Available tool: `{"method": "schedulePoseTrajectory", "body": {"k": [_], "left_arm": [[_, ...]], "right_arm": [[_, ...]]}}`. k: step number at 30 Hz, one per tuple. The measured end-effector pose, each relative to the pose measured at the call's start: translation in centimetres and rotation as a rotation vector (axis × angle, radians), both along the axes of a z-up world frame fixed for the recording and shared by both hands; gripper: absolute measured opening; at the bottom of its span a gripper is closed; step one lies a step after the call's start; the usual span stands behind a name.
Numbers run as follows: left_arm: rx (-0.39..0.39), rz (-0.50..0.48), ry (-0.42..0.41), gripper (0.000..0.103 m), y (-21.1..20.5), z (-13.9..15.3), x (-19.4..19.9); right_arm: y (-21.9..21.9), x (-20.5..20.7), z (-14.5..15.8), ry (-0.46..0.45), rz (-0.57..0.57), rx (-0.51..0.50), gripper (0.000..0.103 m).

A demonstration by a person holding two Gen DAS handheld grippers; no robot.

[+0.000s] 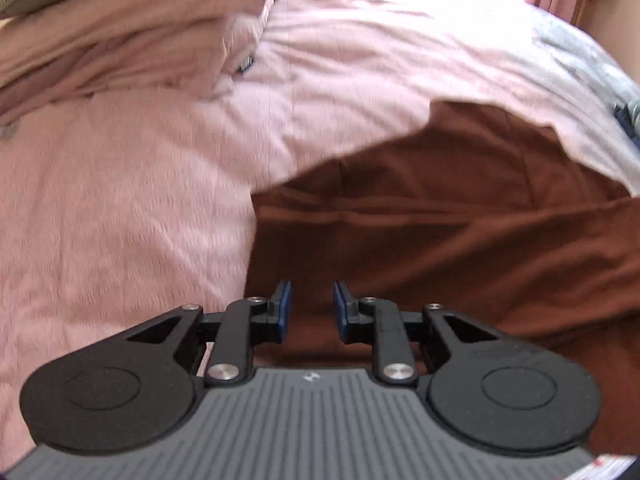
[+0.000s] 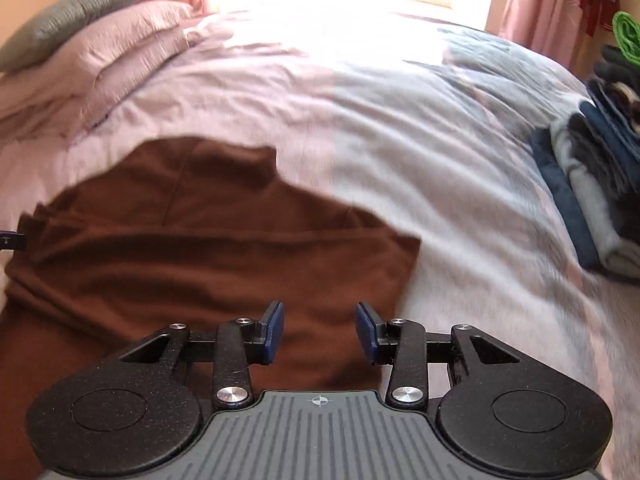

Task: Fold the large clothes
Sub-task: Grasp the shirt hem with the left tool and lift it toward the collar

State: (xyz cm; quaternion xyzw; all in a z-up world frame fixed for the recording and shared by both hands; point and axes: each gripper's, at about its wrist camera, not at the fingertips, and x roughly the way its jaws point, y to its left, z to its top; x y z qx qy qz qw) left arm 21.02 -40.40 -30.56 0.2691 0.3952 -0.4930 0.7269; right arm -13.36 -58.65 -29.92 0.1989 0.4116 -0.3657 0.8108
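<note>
The left gripper (image 1: 312, 310) has its blue-padded fingers (image 1: 284, 308) a narrow gap apart with nothing pinched between them; below and beyond them lies the brown garment (image 1: 460, 224), its left edge just left of the left finger. The right gripper (image 2: 320, 332) holds its fingers (image 2: 366, 332) wider apart, also empty; the same brown garment (image 2: 208, 240) lies beneath them and spreads away to the left, its right edge running just beside the right finger. The garment lies rumpled on the bed (image 2: 400, 120), over a pink and pale grey duvet; pink pillows (image 2: 120, 52) and a grey cushion (image 2: 72, 20) sit at the far left; a stack of folded clothes (image 2: 592, 184) rests at the bed's right side, well apart from the garment.
</note>
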Motion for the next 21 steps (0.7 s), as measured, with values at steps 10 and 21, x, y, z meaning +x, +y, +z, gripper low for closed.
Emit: {"method": "schedulePoseTrajectory", "body": {"k": [10, 21], "left_arm": [[-0.092, -0.216, 0.236, 0.028, -14.0, 0.5, 1.5], [-0.025, -0.204, 0.524, 0.023, -20.9, -4.4, 2.7]], "right_arm": [[-13.4, 8.3, -3.2, -0.243, 0.033, 0.271, 0.037], [-17.8, 10.1, -7.1, -0.393, -0.043, 0.420, 0.005]]}}
